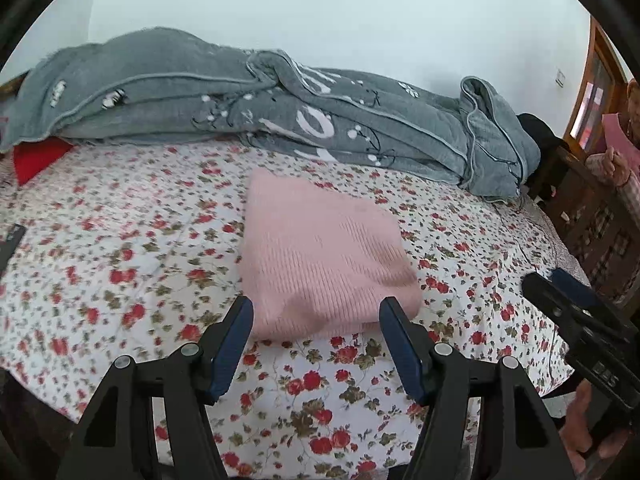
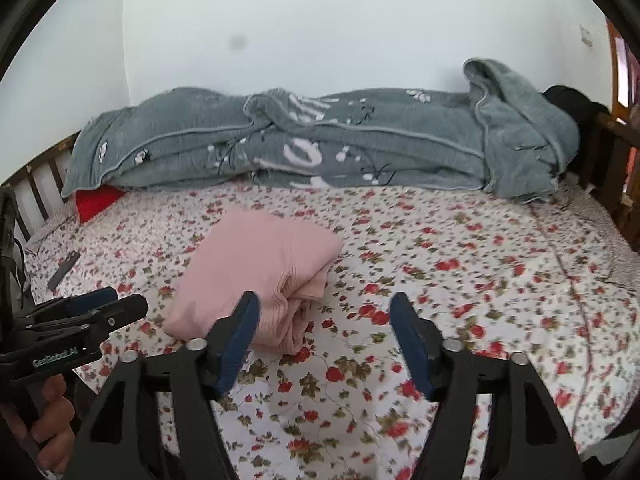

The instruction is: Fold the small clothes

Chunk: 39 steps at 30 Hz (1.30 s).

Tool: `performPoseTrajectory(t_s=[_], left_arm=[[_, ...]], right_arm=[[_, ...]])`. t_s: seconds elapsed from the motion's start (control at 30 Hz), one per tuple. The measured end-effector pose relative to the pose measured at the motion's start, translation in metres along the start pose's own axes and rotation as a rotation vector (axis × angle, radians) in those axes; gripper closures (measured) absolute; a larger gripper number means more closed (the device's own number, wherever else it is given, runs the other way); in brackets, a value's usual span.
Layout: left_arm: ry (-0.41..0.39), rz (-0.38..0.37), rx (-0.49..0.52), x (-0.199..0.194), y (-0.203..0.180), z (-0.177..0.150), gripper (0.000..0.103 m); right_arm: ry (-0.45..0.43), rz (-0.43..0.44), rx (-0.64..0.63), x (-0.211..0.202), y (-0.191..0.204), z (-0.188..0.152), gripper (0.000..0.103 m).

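2 tools, left tool [image 1: 316, 312] and right tool [image 2: 324, 308], both wide open and empty, folded pink sweater [image 1: 320, 256] on the bed [image 1: 120, 248].

Folded pink sweater [image 2: 256, 272] on floral bedsheet [image 2: 460, 280], grey blanket [image 2: 320, 144] bunched behind. Right gripper [image 2: 324, 312] jaws apart, empty; left gripper [image 2: 92, 312] at left.

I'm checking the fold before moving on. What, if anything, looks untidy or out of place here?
Nothing stands out. The pink sweater lies folded on the bed, and both grippers, left and right, are open and off it.
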<state>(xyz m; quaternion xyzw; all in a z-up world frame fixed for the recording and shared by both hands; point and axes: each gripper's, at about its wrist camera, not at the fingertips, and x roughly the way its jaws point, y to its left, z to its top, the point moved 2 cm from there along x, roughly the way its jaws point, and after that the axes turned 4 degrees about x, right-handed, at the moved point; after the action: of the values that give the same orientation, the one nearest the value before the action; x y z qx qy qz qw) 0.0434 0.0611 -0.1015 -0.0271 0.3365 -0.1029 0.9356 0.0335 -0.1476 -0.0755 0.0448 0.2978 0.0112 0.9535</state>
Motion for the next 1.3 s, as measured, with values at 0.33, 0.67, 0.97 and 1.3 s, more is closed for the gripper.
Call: performPoseTrajectory(t_s=[0.33,0.67,0.97,1.3], left_arm=[[-0.04,0.07,0.054,-0.05,-0.023,-0.004,0.02],[-0.049,0.089,0.05,-0.057,-0.029,-0.006,0.018],[-0.054,0.084,0.052,-0.056,-0.031,-0.005,0.018],[-0.056,0.081,0.055,-0.055,-0.031,-0.004,0.018]], right_arm=[[-0.013,-0.026,0.022,-0.049,-0.012,-0.006,0.01],[-0.006,-0.037,0.001,-0.063,-0.018,-0.007,0.001],[0.002,-0.038,0.008,-0.06,-0.015,-0.01,0.001],[0.001,-0.034,0.006,-0.061,-0.015,-0.011,0.001]])
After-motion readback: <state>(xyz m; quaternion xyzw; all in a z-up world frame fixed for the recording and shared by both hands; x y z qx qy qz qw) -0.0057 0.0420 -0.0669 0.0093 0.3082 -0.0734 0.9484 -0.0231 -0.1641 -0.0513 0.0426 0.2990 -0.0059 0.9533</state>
